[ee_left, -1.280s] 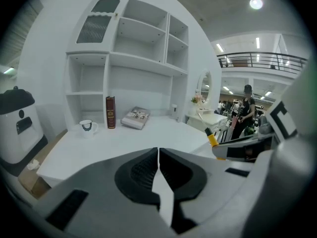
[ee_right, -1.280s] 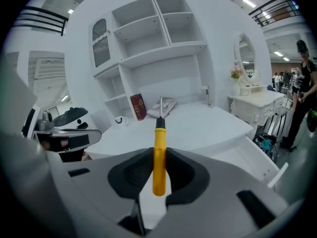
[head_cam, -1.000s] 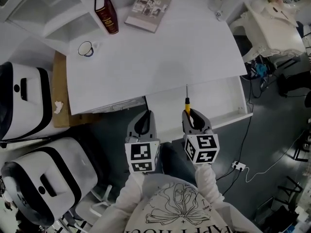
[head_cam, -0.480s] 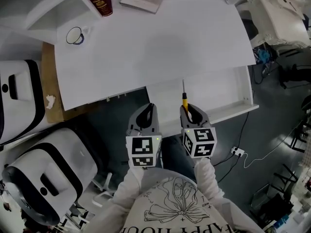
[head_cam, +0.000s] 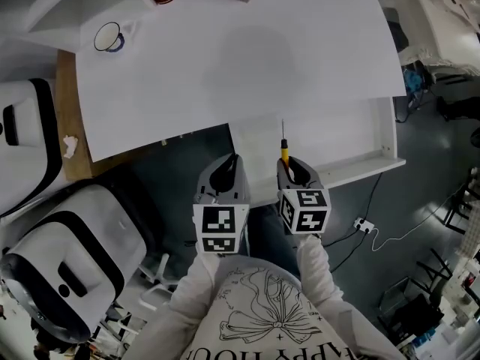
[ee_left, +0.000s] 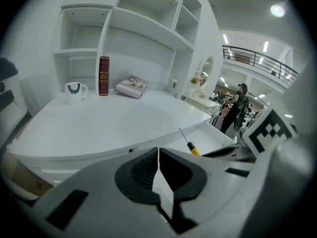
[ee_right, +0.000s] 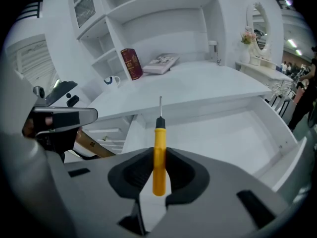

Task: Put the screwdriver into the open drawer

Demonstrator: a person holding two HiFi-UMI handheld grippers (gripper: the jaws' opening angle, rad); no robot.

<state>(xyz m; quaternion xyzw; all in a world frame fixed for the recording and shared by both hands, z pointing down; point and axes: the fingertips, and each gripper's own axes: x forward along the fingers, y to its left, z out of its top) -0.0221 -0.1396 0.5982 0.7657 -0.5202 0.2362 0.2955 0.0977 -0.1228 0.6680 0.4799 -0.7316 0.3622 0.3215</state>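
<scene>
Held by its handle, the slim screwdriver with a yellow plastic handle and thin steel shaft (head_cam: 284, 153) is clamped between the jaws of the right gripper (head_cam: 288, 166). It is seen near the centre of the head view, over the front part of the open white drawer (head_cam: 341, 137), which is pulled out from under the white desk top (head_cam: 240, 58). In the right gripper view the yellow handle (ee_right: 159, 152) is pinched between the dark pads, and the shaft points to 12 o'clock over the drawer's bare floor (ee_right: 233, 133). The left gripper (head_cam: 225, 172) is seen at 9 o'clock of the right one, beside the drawer; its jaws are closed together with nothing between them (confirmed in its own view (ee_left: 158, 170)).

The pick-up is judged done and the drawer stands ready. Lowering the screwdriver inside and releasing it are not yet done, and no contact with the drawer is visible.
</scene>
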